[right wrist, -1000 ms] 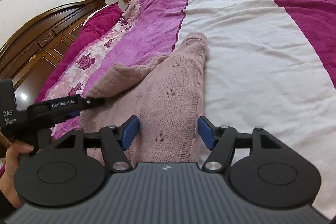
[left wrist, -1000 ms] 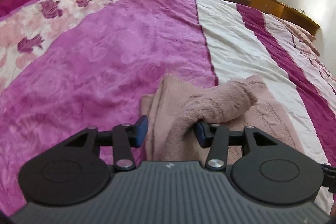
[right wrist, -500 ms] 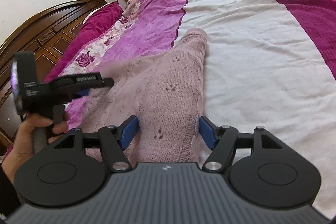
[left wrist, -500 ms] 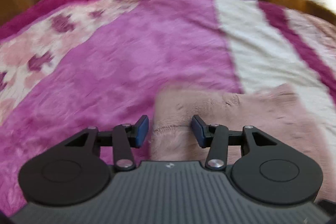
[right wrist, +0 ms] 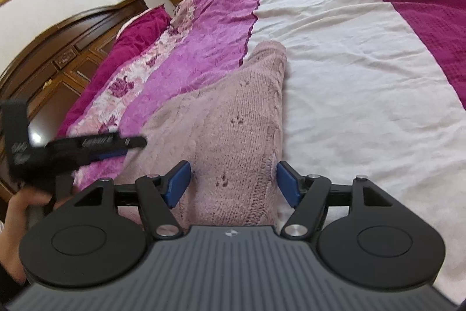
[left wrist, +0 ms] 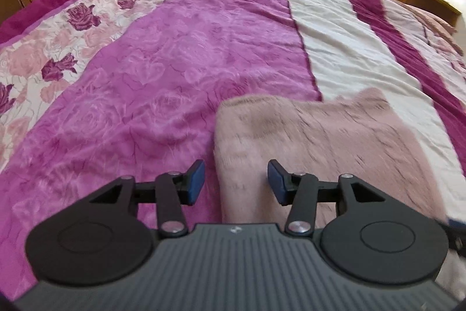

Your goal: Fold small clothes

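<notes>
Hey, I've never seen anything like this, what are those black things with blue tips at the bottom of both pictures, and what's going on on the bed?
They are hand-held grippers, one in each of a person's hands, each with a camera looking along its two fingers. One picture comes from the left gripper, the other from the right gripper, which also shows the left one in a hand. On the magenta, white and floral bedspread lies a dusty-pink knitted garment, partly folded. Neither gripper holds anything. The left gripper's jaws are opening over the garment's edge; the right's blue pads stand apart on either side of the knit without pressing it.
</notes>
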The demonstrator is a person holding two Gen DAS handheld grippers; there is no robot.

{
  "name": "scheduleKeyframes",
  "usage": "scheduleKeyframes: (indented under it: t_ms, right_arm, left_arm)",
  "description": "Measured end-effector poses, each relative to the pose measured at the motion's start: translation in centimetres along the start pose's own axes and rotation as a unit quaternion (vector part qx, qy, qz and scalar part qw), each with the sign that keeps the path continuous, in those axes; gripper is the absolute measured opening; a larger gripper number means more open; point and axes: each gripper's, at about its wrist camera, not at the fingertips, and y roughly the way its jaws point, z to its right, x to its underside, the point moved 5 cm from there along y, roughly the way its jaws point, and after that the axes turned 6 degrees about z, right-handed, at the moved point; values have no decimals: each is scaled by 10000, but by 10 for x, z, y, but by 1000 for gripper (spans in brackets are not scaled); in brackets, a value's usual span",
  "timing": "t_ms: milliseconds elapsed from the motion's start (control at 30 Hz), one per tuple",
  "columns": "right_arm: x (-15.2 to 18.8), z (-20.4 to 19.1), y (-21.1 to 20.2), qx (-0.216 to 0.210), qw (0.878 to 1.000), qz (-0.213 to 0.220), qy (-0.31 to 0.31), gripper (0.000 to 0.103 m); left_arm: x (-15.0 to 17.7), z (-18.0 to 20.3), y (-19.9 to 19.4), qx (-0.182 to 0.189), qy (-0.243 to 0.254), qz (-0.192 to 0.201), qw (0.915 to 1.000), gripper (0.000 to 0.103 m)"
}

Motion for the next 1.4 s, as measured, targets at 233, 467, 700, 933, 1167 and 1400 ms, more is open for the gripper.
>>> scheduleKeyframes:
  t_ms: [233, 467, 700, 933, 1167, 1400]
  right_arm:
    - [-3, -7, -11, 17, 9999, 158, -11, 72]
    - [4, -19, -15, -13, 9997, 55, -246, 72]
    - [2, -14, -18, -65, 10000, 14, -13, 72]
    - [-11, 2, -18, -199, 9982, 98, 563, 82]
    - [-25, 23, -1, -370, 9927, -103, 1143, 83]
    - [-22, 39, 26, -542, 9851, -464, 1566, 84]
  left_arm:
    - [23, 3, -32, 263, 33, -142, 9995, 58]
    - [46, -4, -34, -123, 624, -107, 9979, 66]
    - [42, -16, -36, 43, 89, -214, 9997, 67]
    - [30, -26, -35, 304, -648, -291, 9970, 70]
    - [29, -27, -25, 627, -1088, -468, 9910, 70]
    - [36, -21, -10, 822, -1274, -610, 9866, 71]
